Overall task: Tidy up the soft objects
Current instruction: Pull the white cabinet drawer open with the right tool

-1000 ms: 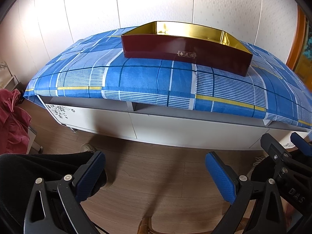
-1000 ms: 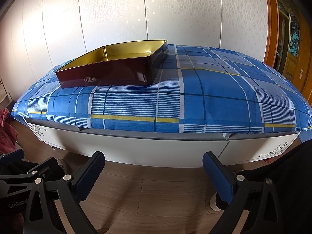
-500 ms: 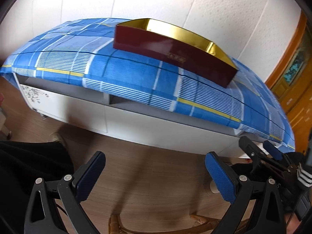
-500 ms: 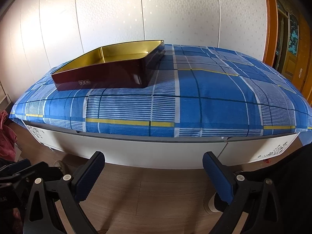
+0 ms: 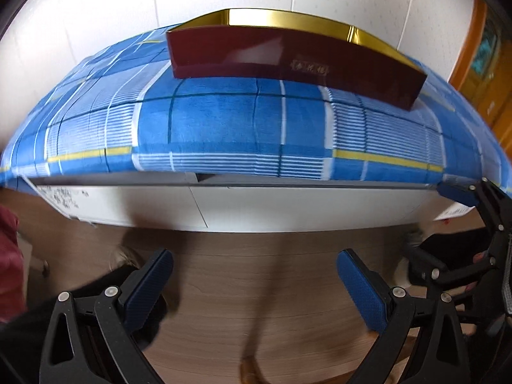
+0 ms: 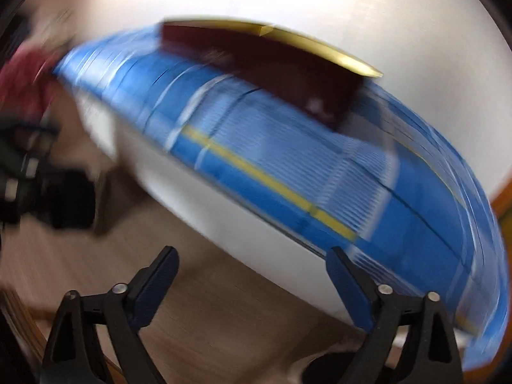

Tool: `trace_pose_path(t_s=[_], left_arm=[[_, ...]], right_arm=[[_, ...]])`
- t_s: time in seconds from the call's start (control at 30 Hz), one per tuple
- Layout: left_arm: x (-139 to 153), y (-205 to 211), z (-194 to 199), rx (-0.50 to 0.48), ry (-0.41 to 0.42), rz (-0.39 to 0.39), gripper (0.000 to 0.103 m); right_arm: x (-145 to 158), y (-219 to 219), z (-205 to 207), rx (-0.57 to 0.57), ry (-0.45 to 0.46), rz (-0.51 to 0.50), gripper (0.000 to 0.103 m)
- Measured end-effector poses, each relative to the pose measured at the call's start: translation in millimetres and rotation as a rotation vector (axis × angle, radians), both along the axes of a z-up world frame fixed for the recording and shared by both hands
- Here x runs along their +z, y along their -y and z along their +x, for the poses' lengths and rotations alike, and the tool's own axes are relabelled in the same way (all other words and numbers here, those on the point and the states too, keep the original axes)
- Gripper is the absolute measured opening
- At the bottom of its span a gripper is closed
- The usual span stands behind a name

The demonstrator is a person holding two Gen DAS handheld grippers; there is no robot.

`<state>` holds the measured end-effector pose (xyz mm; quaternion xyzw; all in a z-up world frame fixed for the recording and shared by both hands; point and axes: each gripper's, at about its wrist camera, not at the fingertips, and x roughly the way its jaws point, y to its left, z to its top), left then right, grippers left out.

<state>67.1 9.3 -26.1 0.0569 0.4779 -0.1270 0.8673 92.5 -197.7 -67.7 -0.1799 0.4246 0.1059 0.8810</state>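
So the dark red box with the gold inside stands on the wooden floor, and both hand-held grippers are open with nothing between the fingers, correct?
Not the floor: the dark red box stands on the blue checked cloth, as the left wrist view shows. The rest holds.

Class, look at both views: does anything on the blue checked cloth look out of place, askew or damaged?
Nothing looks spilled or damaged. The dark red box with a gold lining sits at an angle to the front edge of the blue checked cloth. The right wrist view is too blurred to add more.
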Motion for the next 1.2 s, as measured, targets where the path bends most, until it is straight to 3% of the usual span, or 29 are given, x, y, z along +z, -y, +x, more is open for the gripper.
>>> trace_pose_path(t_s=[0.17, 0.23, 0.37, 0.43, 0.47, 0.67, 0.73, 0.93, 1.2], left_arm=[[-21.6, -9.2, 19.1, -0.032, -0.087, 0.04, 0.103], [-30.6, -12.9, 23.0, -0.012, -0.118, 0.061, 0.103], [-47.5, -17.1, 28.0, -0.007, -0.204, 0.016, 0.103], [-48.5, -19.5, 28.2, -0.01, -0.207, -0.028, 0.103], [-47.8, -18.9, 25.8, -0.014, -0.196, -0.034, 0.103], [-37.8, -16.0, 20.9, -0.021, -0.101, 0.003, 0.103], [-36.9, -10.6, 17.7, -0.026, -0.097, 0.027, 0.103], [-44.0, -3.1, 16.2, -0.044, -0.114, 0.043, 0.103], [-50.1, -4.7, 21.8, -0.032, -0.093, 0.066, 0.103]], right_arm=[[-44.7, -13.6, 6.8, 0.13, -0.144, -0.143, 0.091], [-70.2, -17.8, 9.1, 0.169, -0.188, -0.265, 0.091], [-119.7, -27.0, 13.3, 0.28, -0.152, -0.601, 0.087], [-144.0, -27.9, 17.7, 0.327, -0.121, -0.75, 0.081], [-151.1, -25.7, 20.4, 0.332, -0.112, -0.776, 0.081], [-159.3, -9.9, 43.8, 0.253, -0.07, -0.765, 0.075], [-160.4, -5.5, 51.7, 0.261, -0.084, -0.761, 0.063], [-166.2, 1.6, 61.7, 0.291, -0.085, -0.776, 0.043], [-165.4, 6.0, 59.0, 0.484, -0.068, -0.872, 0.044]])
